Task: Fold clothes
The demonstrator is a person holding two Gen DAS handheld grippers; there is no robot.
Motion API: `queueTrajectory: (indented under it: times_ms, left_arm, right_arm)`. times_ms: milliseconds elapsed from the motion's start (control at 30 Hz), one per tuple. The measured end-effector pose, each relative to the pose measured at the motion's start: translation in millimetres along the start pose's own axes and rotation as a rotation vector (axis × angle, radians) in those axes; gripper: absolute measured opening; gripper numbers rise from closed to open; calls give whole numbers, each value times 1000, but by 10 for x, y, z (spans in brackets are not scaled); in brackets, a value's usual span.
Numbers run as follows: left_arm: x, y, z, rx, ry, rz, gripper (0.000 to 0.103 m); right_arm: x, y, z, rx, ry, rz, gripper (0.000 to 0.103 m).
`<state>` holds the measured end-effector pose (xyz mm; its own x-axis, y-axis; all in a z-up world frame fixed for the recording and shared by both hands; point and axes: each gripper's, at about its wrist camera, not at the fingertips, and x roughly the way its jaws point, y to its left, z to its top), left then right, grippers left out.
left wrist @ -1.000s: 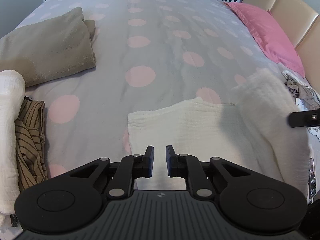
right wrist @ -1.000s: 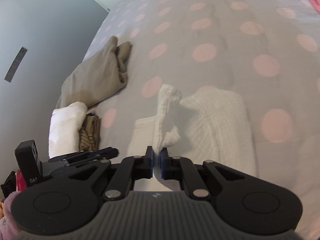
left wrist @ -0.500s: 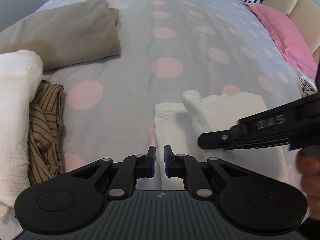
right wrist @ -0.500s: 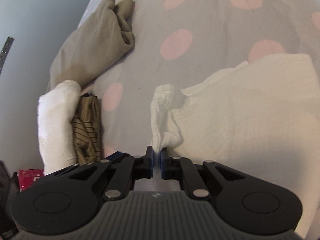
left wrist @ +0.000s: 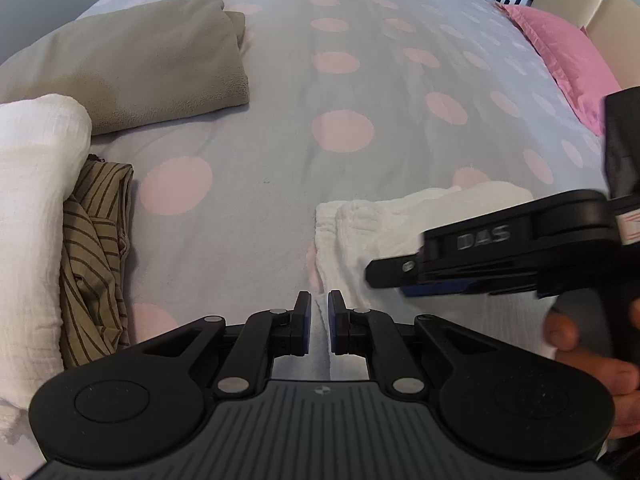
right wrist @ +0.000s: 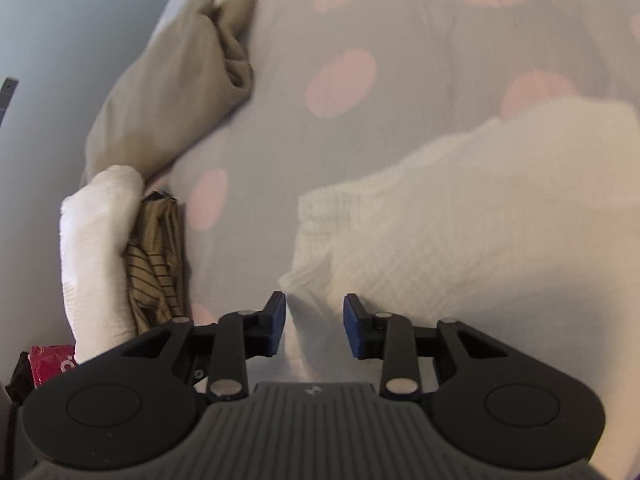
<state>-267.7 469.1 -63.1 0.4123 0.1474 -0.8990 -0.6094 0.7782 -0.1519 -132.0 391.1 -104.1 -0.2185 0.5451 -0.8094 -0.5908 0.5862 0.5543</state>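
A white crinkled muslin garment (right wrist: pixel 460 220) lies folded over on the polka-dot bed (left wrist: pixel 280 120), near the front edge. Soft, light and limp, it would best be taken by a corner or hem. The left claw (left wrist: pixel 319 322) pinches its near edge. The right claw (right wrist: pixel 315 326), half a second ago clenched on a raised corner, now stands released above the flattened cloth.

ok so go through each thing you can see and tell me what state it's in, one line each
left gripper: nearly shut, nothing clearly gripped
right gripper: open, holds nothing
white cloth: folded over, lying on the bed
tan blanket: folded
striped garment: crumpled, beside the white bundle
white bundle: rolled up
pink pillow: lying against the headboard
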Motion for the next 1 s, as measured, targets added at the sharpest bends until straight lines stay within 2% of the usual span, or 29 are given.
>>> queueTrajectory:
  times_ms: [133,267,400,733,800,933,967,1000]
  left_arm:
    - [-18,52,-21,-53,8,-49,7]
    - [-47,42,-38,-98,4,-107,8]
    - [-36,-11,-37,-137,12,-163,17]
    - [227,-242,29,-94,67,-87,29]
    - [280,-273,40,-83,77,-67,33]
    - [386,-334,64,-62,96,-28,34]
    - [410,-347,73,-57,99,-21,34]
    - [426,-360,85,-52,99,-16,34]
  right_arm:
    - [-473,24,-25,-62,-49,16,40]
    - [-898,-94,-218,-138,-81,-13,46]
    - [-1128,-379,-548,-130,-76,-45,47]
    - [-1352,-875,-1280,-35,-98,-31,52]
    - [-1306,-886,-1363,-41,-86,-45,52]
    - [-1196,-925,-1420,-22,-79,-36,51]
    - [-1171,-941,-1423,-12,-81,-32,50]
    - [-1157,-951,-1426,-3,-87,-32,45]
